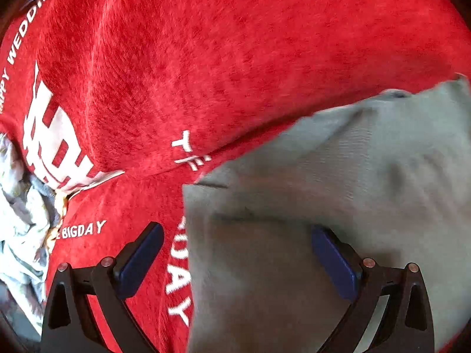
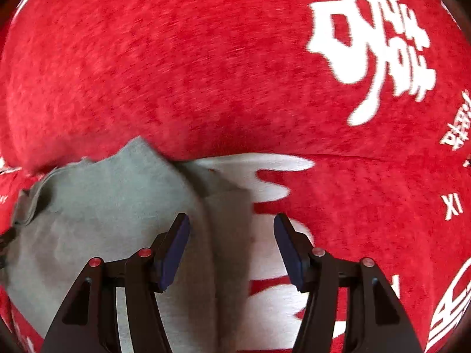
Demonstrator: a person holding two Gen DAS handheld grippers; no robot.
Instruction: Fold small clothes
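Flat grey knit garment (image 1: 338, 206) lies on red plush cloth with white lettering (image 1: 206, 58). Left gripper (image 1: 237, 260) jaws wide, empty; right gripper (image 2: 231, 250) jaws part-open straddling the garment's edge, gripping nothing.

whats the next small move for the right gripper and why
Probably lower the right gripper and close on the grey cloth's folded edge: its jaws are open astride that edge, gripping nothing, and the cloth lies flat on the red blanket.

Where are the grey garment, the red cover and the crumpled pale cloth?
grey garment (image 1: 338, 191): left wrist view, its middle.
red cover (image 2: 176, 73): right wrist view, plain part.
pale cloth (image 1: 20, 220): left wrist view, its crumpled folds.
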